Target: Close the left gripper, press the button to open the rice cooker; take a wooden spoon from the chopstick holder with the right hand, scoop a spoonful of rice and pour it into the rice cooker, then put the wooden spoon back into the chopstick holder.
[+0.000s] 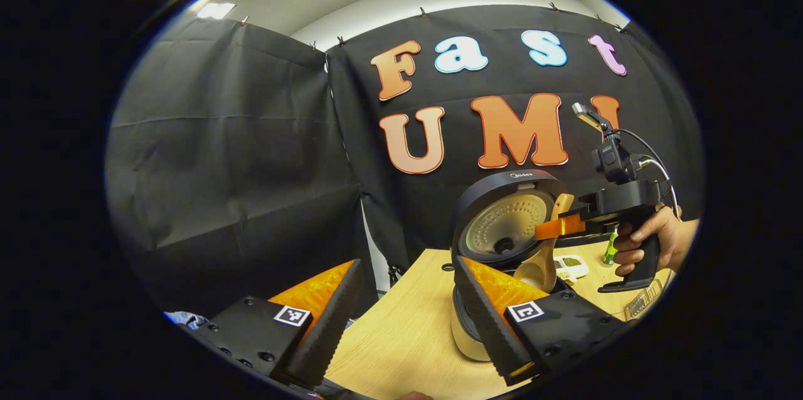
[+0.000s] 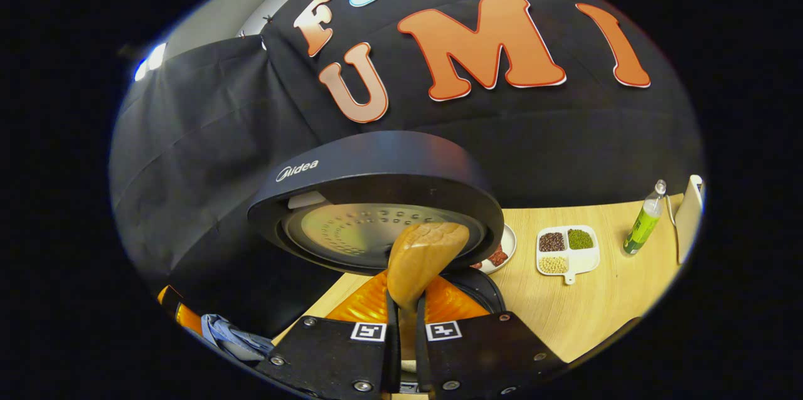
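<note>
- Two fingers of the left gripper [image 1: 408, 318] stand wide apart, holding nothing, above the wooden table [image 1: 401, 331].
- From the left gripper view, the right gripper [image 1: 555, 226], gripped by a hand [image 1: 652, 240], holds the wooden spoon [image 1: 544, 262] with its bowl down at the open rice cooker [image 1: 502, 224].
- Up close in the right gripper view, the right gripper [image 2: 401, 325] has both fingers clamped on the spoon handle, under the raised lid [image 2: 376, 193].
- That view adds a divided dish of beans [image 2: 568, 249] and a green bottle [image 2: 643, 227] on the table.
</note>
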Demonstrator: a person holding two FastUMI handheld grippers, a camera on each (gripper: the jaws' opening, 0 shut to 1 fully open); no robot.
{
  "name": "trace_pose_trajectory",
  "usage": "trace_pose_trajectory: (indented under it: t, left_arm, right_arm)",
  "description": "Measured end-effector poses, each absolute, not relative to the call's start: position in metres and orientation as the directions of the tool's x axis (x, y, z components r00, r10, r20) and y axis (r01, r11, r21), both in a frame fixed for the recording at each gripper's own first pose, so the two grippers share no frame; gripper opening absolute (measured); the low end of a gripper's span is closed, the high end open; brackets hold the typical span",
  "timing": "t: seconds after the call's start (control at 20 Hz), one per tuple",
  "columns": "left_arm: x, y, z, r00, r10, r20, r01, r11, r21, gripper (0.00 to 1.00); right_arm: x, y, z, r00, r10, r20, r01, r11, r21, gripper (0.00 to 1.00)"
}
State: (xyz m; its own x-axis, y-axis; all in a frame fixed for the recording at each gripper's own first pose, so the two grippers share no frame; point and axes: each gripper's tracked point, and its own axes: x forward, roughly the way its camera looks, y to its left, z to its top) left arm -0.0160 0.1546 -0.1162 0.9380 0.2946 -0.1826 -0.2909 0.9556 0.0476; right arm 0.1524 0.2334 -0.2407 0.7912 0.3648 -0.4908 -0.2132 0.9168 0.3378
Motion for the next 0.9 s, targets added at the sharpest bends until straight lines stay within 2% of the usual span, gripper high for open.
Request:
trace_pose_trajectory:
  t: [0.6,0.65,0.7,0.75,0.85,0.9]
  left_arm:
    - [-0.021,0.158,-0.119,0.931,0.312,-0.193,-0.309,0.95,0.046,0.91]
    - [-0.021,0.158,-0.119,0.93,0.313,-0.194,-0.31,0.95,0.047,0.99]
    - [-0.021,0.158,-0.119,0.929,0.314,-0.194,-0.311,0.949,0.048,0.91]
    - [-0.021,0.158,-0.119,0.929,0.315,-0.193,-0.311,0.949,0.049,0.91]
    - [-0.022,0.156,-0.118,0.929,0.315,-0.193,-0.311,0.949,0.051,1.0]
    - [-0.022,0.157,-0.12,0.929,0.316,-0.193,-0.312,0.949,0.052,1.0]
  right_arm:
    - [0.151,0.249,-0.23,0.794,0.388,-0.467,-0.357,0.921,0.159,0.09]
    - [0.152,0.249,-0.228,0.796,0.388,-0.464,-0.361,0.92,0.149,0.09]
    - [0.151,0.25,-0.227,0.798,0.387,-0.462,-0.368,0.92,0.134,0.09]
    - [0.151,0.248,-0.227,0.8,0.385,-0.46,-0.375,0.92,0.116,0.09]
    - [0.15,0.248,-0.225,0.803,0.38,-0.46,-0.395,0.916,0.067,0.09]
    - [0.149,0.248,-0.226,0.804,0.379,-0.458,-0.403,0.914,0.049,0.09]
